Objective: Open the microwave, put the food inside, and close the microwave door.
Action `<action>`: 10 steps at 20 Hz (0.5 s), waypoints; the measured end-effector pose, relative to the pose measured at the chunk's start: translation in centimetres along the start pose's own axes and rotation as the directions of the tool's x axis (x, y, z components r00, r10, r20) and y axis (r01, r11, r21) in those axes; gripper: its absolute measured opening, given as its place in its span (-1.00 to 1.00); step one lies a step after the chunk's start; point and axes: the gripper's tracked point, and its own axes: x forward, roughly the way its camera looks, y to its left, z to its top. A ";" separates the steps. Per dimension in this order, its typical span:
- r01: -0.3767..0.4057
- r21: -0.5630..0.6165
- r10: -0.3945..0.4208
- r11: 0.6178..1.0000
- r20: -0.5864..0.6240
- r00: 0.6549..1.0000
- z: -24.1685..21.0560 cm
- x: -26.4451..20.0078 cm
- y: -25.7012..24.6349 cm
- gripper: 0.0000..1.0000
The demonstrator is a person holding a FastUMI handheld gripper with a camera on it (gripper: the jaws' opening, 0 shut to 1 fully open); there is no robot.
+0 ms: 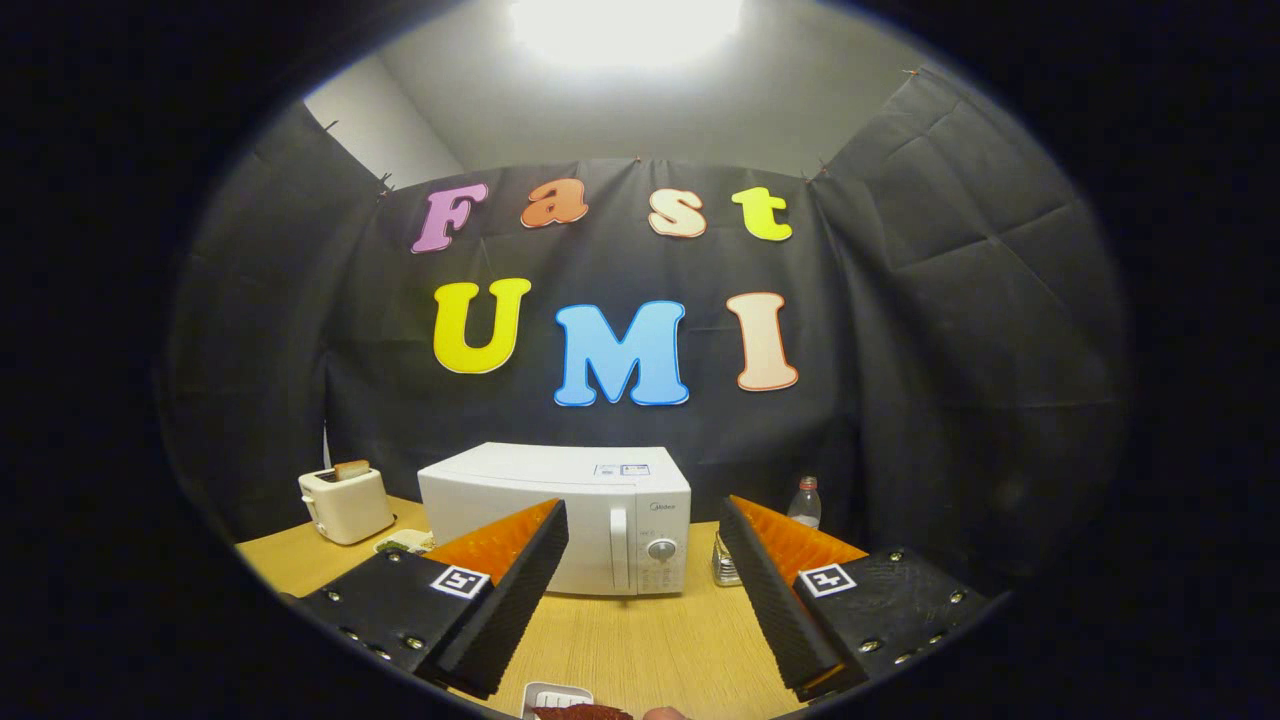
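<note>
A white microwave (pixel 560 515) stands on the wooden table (pixel 640 640), well beyond my fingers, with its door shut and its vertical handle (pixel 619 548) next to the control panel. My gripper (pixel 640 570) is open, fingers wide apart with nothing between them, aimed at the microwave's right half. Close below the fingers, at the table's near edge, lies a small white dish (pixel 556 697) with a dark reddish piece of food (pixel 580 712), partly cut off.
A cream toaster (pixel 345 503) with bread in its slot stands left of the microwave, a small plate (pixel 405 541) beside it. Right of the microwave are a glass jar (pixel 724 565) and a plastic bottle (pixel 805 502). Black cloth walls enclose the table.
</note>
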 end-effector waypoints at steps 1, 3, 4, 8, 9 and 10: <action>-0.006 0.000 0.006 1.000 -0.004 1.000 -0.3 0.9 0.1 0.93; -0.007 -0.001 0.007 1.000 -0.012 1.000 -0.7 2.9 0.0 0.94; -0.012 0.002 0.012 1.000 -0.021 1.000 -1.1 3.8 0.1 0.93; -0.032 0.014 0.033 0.999 -0.069 0.997 -2.9 8.0 0.7 0.94; -0.039 0.015 0.040 0.999 -0.075 0.996 -3.4 9.1 0.9 0.94; -0.046 0.014 0.047 0.999 -0.085 0.995 -3.9 9.9 1.1 0.94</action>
